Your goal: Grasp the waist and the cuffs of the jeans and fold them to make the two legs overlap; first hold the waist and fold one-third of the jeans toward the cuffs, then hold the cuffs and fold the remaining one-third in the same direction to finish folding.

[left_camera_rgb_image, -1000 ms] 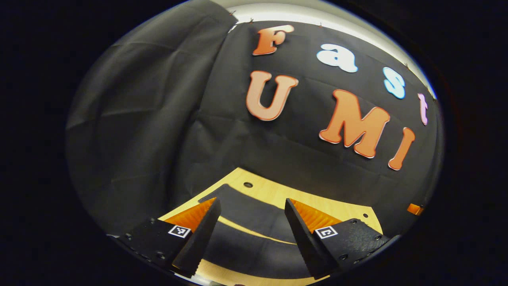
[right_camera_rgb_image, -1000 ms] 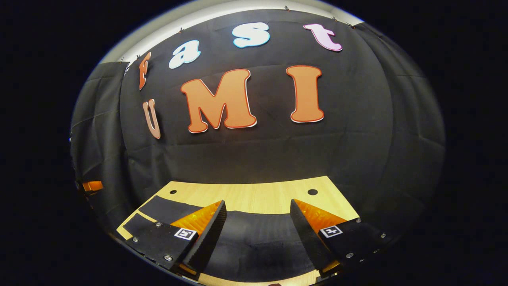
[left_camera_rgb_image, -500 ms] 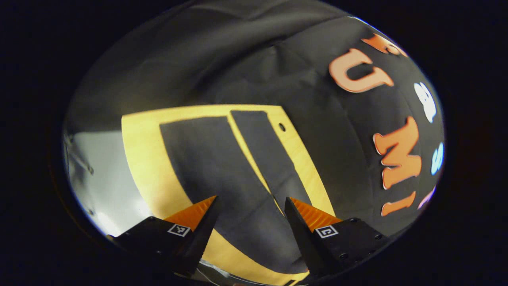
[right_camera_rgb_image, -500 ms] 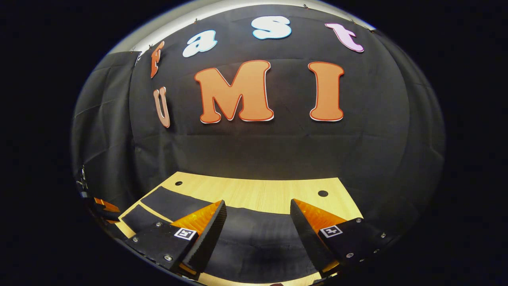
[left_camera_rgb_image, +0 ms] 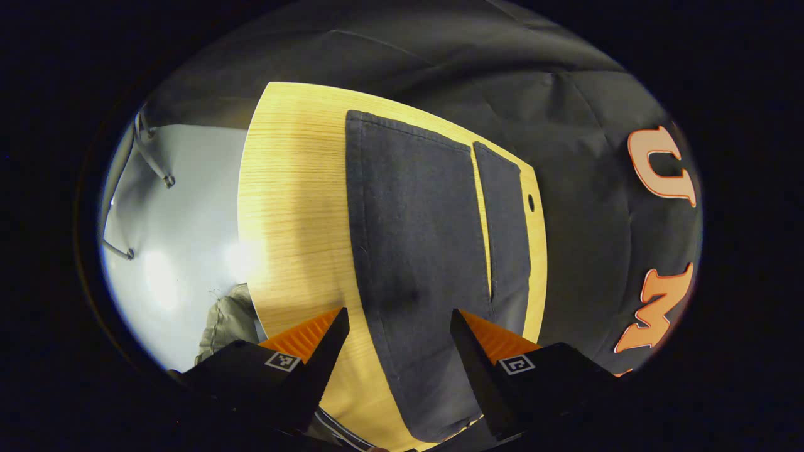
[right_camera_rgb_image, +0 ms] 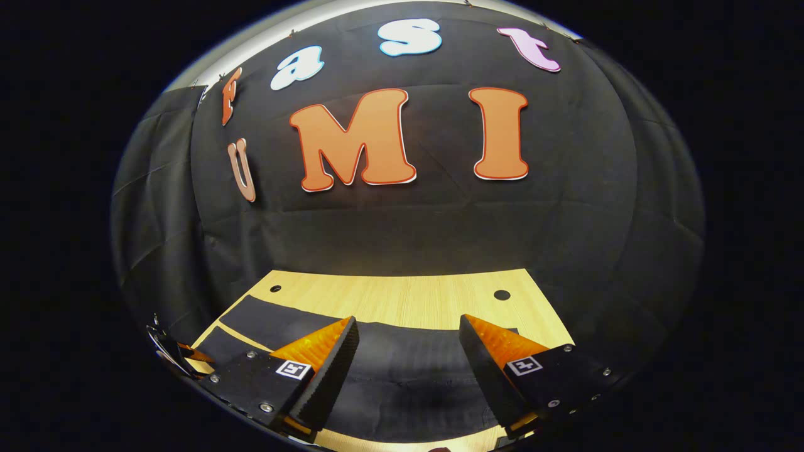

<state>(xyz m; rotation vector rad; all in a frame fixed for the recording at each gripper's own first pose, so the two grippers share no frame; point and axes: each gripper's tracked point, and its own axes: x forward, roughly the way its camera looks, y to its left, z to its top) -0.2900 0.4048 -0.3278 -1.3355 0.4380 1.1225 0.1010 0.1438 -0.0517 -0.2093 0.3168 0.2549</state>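
Observation:
Dark jeans [left_camera_rgb_image: 414,251] lie flat on a light wooden table [left_camera_rgb_image: 295,207], the two legs side by side with a thin gap, running away from me in the left gripper view. My left gripper [left_camera_rgb_image: 397,321] hovers open above the wider near part of the jeans, with cloth showing between its fingers and nothing gripped. In the right gripper view the jeans [right_camera_rgb_image: 408,383] spread across the table [right_camera_rgb_image: 408,301] below my right gripper [right_camera_rgb_image: 408,323], which is open and holds nothing. The other gripper [right_camera_rgb_image: 168,350] peeks in at the far left edge.
The booth's black cloth wall rises behind the table. Small round holes [right_camera_rgb_image: 502,294] mark the table's far corners. Grey floor [left_camera_rgb_image: 169,238] lies beyond the table's left edge, with a bit of olive cloth [left_camera_rgb_image: 220,326] low beside it.
My left gripper has swung from facing the wall to looking down along the jeans' legs, both fingers still apart. The right gripper has hardly moved.

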